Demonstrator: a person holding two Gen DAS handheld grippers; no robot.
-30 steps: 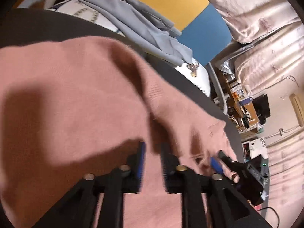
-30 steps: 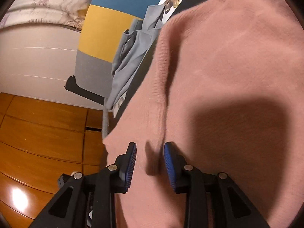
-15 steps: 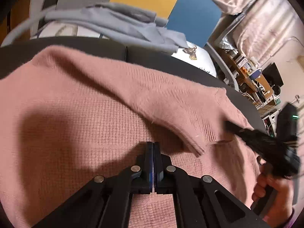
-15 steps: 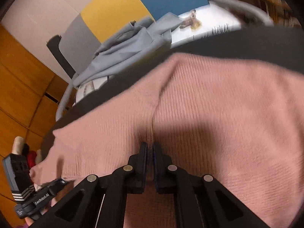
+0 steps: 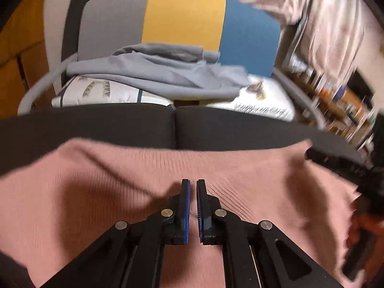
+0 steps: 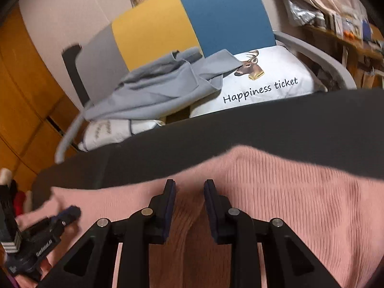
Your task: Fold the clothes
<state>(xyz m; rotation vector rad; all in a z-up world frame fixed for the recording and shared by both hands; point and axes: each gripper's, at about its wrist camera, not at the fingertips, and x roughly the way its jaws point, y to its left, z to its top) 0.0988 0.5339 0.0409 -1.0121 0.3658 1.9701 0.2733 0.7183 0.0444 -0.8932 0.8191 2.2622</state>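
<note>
A pink knit sweater (image 5: pixel 96 192) lies spread on a dark grey cushioned surface (image 5: pixel 120 124); it also fills the lower right wrist view (image 6: pixel 300 192). My left gripper (image 5: pixel 193 187) sits low over the sweater's middle with its blue pads a narrow gap apart and nothing visibly between them. My right gripper (image 6: pixel 189 187) is open over the sweater near its far edge, with only cloth below the gap. Each gripper shows in the other's view: the right one at the left wrist view's right edge (image 5: pixel 336 163), the left one at the right wrist view's lower left (image 6: pixel 60 218).
A grey garment (image 5: pixel 156 74) lies crumpled on white printed cushions (image 6: pixel 268 81) on a chair with a grey, yellow and blue back (image 5: pixel 182 19). Cluttered shelves (image 5: pixel 336 100) stand at the right. Orange wooden panelling (image 6: pixel 21 91) stands at the left.
Both grippers closed on the sweater half a second ago and have since parted, the right one wider. The far part of the sweater has come down nearer, baring more dark cushion.
</note>
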